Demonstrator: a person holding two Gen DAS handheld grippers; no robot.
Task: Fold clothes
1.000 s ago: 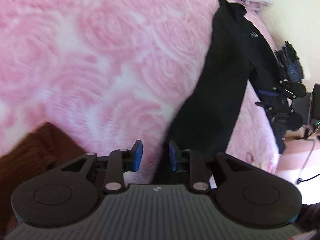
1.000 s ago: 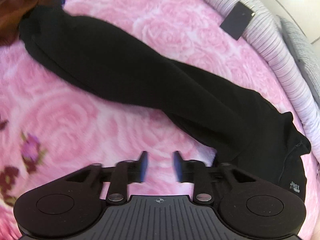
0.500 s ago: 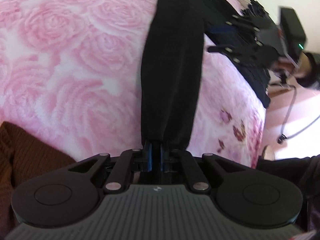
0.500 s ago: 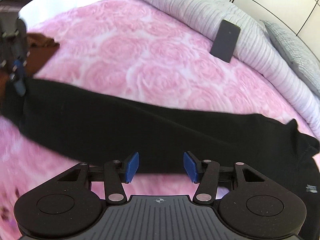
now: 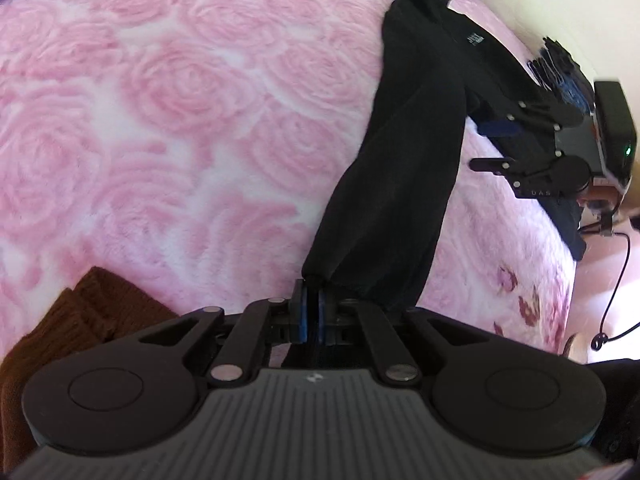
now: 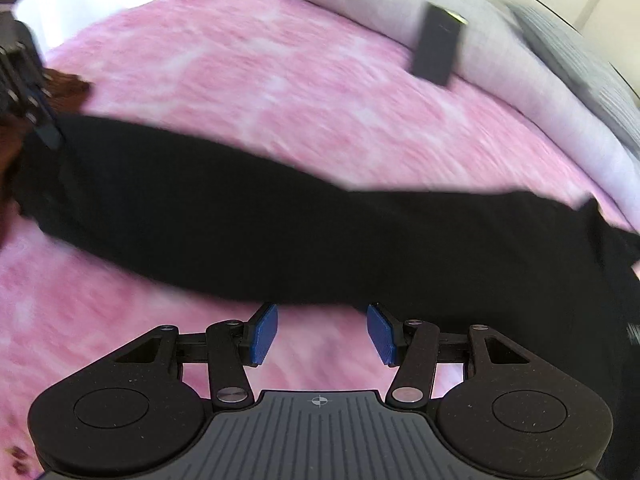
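The left gripper (image 5: 313,312) has its jaws pressed together on the near end of a black garment (image 5: 404,168), pinching the fabric between the blue pads (image 5: 303,314). From this pinch point the garment runs away across the bed as one long, narrow band, ending at a collar-like edge near the far side. A small white printed label (image 5: 475,39) shows on the far part of the garment.

The right gripper (image 6: 322,334) has its jaws spread wide, with nothing between the blue pads (image 6: 265,334). It sits at the near long edge of the garment (image 6: 320,240), roughly at mid-length; whether the pads touch the fabric cannot be determined, as the right wrist view is motion-blurred. In the left wrist view, the right gripper (image 5: 496,146) appears at the right edge of the garment, fingers open.

The garment lies on a pink rose-patterned blanket (image 5: 160,120) covering the bed. A brown knitted garment (image 5: 80,320) lies on the blanket beside the left gripper, apart from the black garment. A dark flat rectangular object (image 6: 438,44) rests against a pale striped duvet (image 6: 520,60) at the far edge of the bed. A black cable (image 5: 616,280) hangs beyond the bed edge.
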